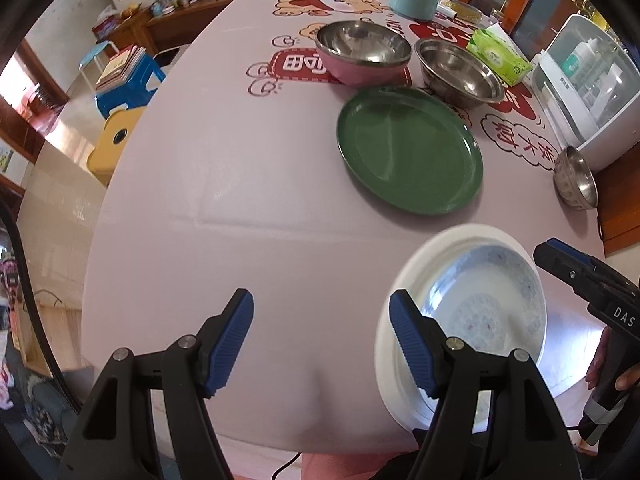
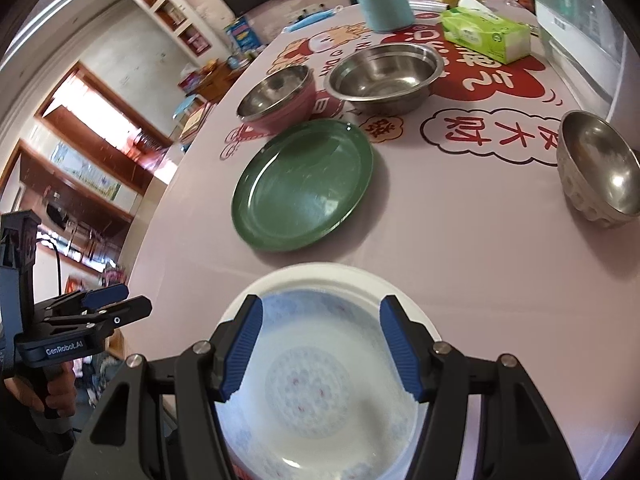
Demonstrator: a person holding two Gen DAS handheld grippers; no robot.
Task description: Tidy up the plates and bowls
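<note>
While a white bowl (image 2: 320, 392) with a faint blue and red pattern sits in a white plate (image 1: 390, 344) at the near edge of the worktop (image 1: 240, 184), the left gripper (image 1: 320, 340) is seen with its fingers (image 1: 230, 340) spread apart and nothing between them; it is just beside the plate, one finger overlapping the rim in the view. The right gripper (image 2: 320, 348) is held over the bowl with its fingers (image 2: 242, 350) parted, and no grip on the bowl can be made out.

Beyond the stack a green plate (image 1: 408, 152) lies flat. Behind it a pink bowl (image 1: 362, 54) with a steel lining and a steel bowl (image 1: 458, 72) are set side by side, near each other. A small steel bowl (image 2: 600, 168) stands apart toward the right edge. A tissue pack (image 2: 486, 34) and a teal jar (image 2: 382, 2) are placed farther back on the printed cloth.
</note>
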